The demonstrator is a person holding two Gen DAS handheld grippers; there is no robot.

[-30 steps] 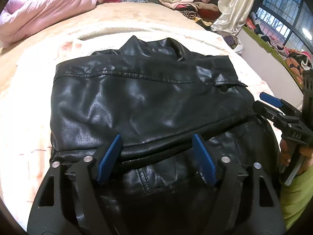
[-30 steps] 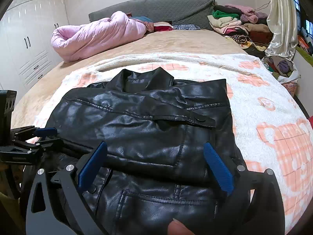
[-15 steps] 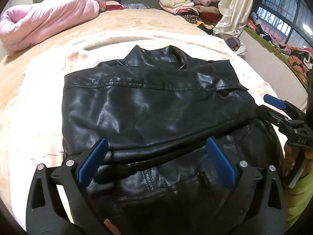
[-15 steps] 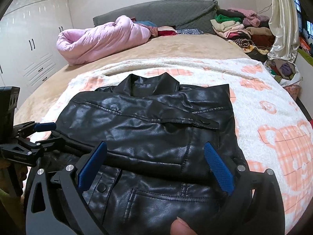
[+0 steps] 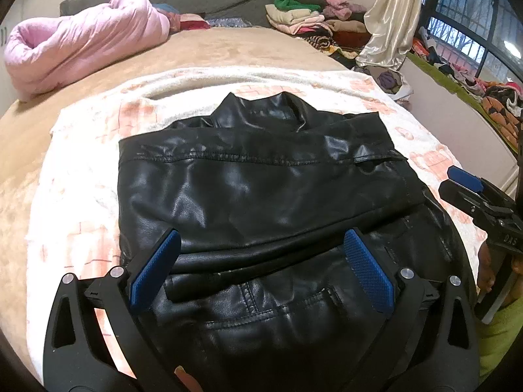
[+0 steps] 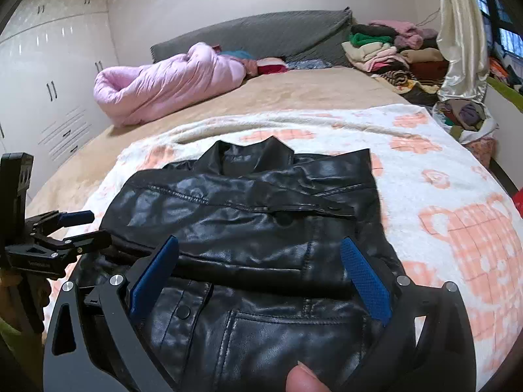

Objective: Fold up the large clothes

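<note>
A black leather jacket (image 5: 261,179) (image 6: 255,212) lies folded on a white and orange blanket (image 5: 81,179) (image 6: 441,196), collar at the far end. A folded layer rests across its body, and a front pocket shows at the near end. My left gripper (image 5: 261,233) hovers open over the near fold edge, blue pads wide apart, touching nothing. My right gripper (image 6: 260,241) is open too, above the jacket's near right part. Each gripper shows in the other view: the left (image 6: 65,228) at the jacket's left edge, the right (image 5: 467,183) at its right edge.
A rolled pink quilt (image 5: 81,49) (image 6: 170,81) lies at the bed's far left, before a grey headboard (image 6: 261,36). Stacked clothes (image 5: 307,16) (image 6: 385,49) and a pale curtain (image 5: 389,26) are far right. White wardrobes (image 6: 49,81) line the left wall.
The left jaws spread wider, off the fold edge that lay between them. Both grippers rose and drew back a little, so the jacket sits farther off in both views.
</note>
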